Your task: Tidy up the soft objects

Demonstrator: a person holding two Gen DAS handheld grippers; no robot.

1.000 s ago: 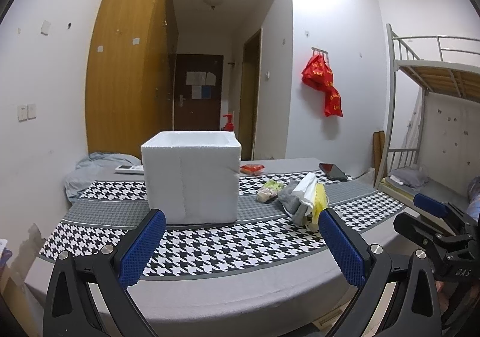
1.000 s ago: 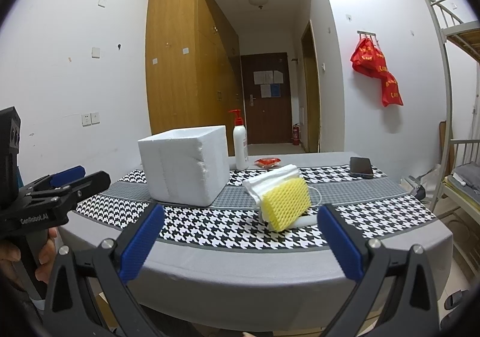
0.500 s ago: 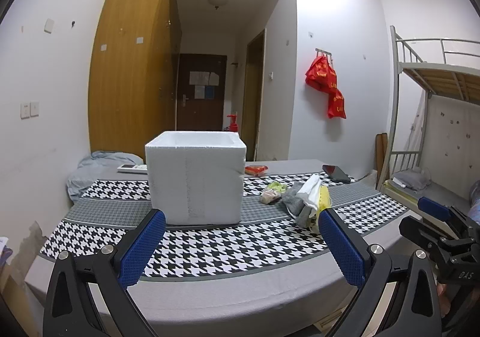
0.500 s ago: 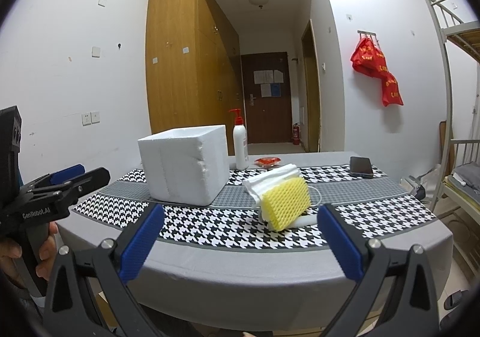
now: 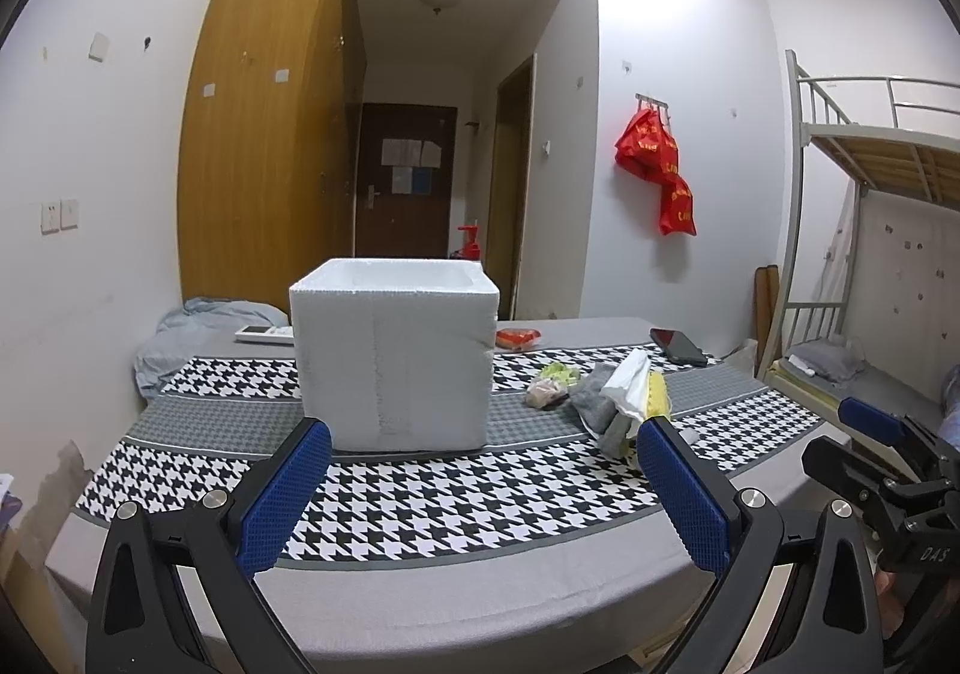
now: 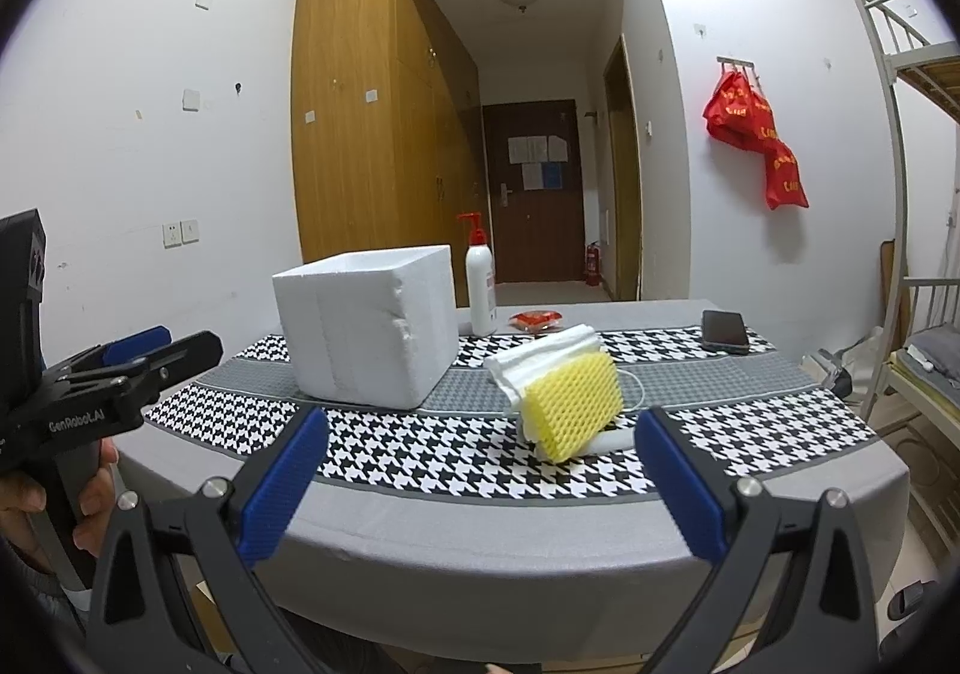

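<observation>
Nearest, the right gripper (image 6: 480, 479) and the left gripper (image 5: 480, 485) are held with blue-padded jaws spread wide and nothing between them, short of the grey table with a houndstooth runner (image 6: 480, 530). Further in, a yellow mesh-textured foam sponge (image 6: 571, 398) is propped against a folded white cloth (image 6: 543, 356), just right of the open-topped white foam box (image 6: 366, 329). The sponge is judged light and squashy, best pinched across its broad faces. Behind the box a white pump bottle (image 6: 480, 287) is seen.

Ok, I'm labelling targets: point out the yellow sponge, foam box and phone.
yellow sponge (image 6: 571, 403), right wrist view, front mesh face.
foam box (image 6: 360, 347), right wrist view, front wall.
phone (image 6: 725, 330), right wrist view, screen centre.
</observation>
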